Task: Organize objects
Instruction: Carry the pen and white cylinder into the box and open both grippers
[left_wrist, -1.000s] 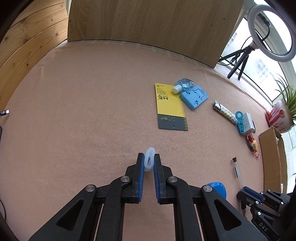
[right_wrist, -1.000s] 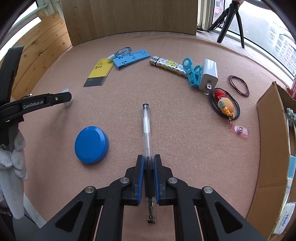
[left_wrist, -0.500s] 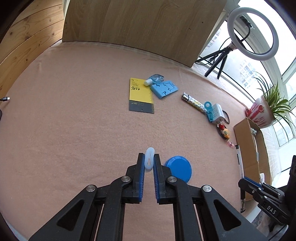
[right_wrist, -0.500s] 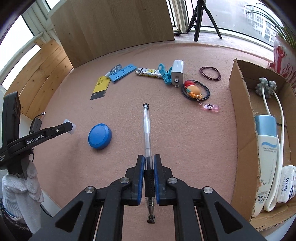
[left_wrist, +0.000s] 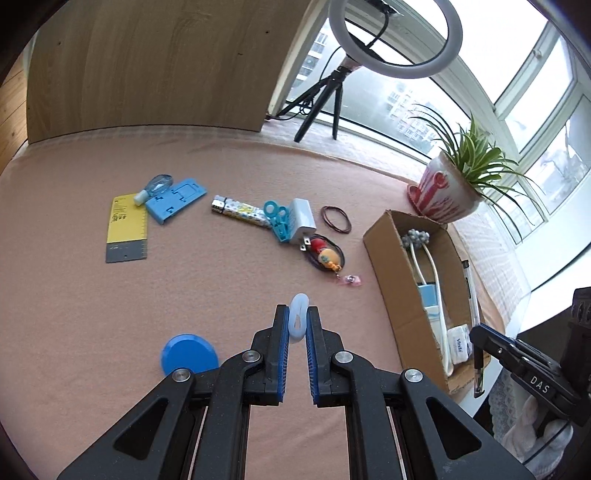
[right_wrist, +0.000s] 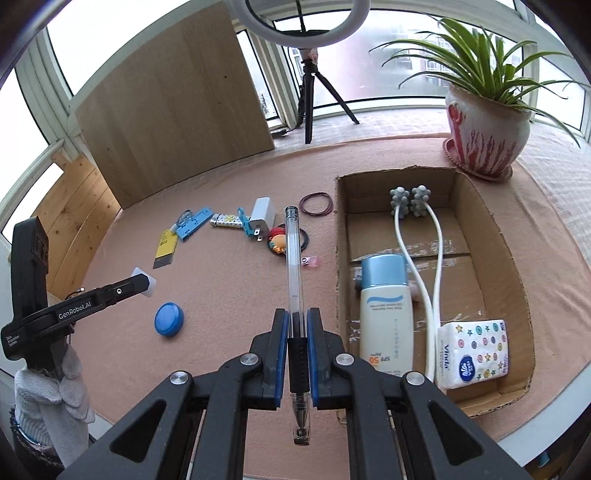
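Between the blue pads of the right gripper (right_wrist: 296, 325) a clear pen (right_wrist: 294, 266) is pinched near its dark grip section, its long axis running along the fingers: capped end toward twelve o'clock, metal tip toward six, below the jaws. That gripper tilts down over the pink cloth (right_wrist: 229, 280), with the open cardboard box (right_wrist: 513, 258) at two o'clock holding a sunscreen bottle (right_wrist: 386, 310), a tissue pack (right_wrist: 474, 354) and a white massager (right_wrist: 410, 195). Seen from the left wrist, the left gripper (left_wrist: 296, 325) is clamped on a small translucent white ring (left_wrist: 297, 321), squeezed narrow, its longer side pointing toward twelve o'clock; what the ring is made of is hard to judge at this size. This gripper also slopes down above the cloth, and a white-gloved hand (right_wrist: 55, 398) carries it at eight o'clock in the right view. A blue round lid (left_wrist: 188, 354) lies at nine o'clock of the left jaws. Farther out, toward eleven and twelve, lie a yellow ruler card (left_wrist: 126, 225), a blue plastic stand (left_wrist: 175, 197), a patterned lighter (left_wrist: 240, 212), a white charger (left_wrist: 303, 219) and brown rubber bands (left_wrist: 335, 219). A potted plant (right_wrist: 487, 125) stands at one o'clock beyond the box.
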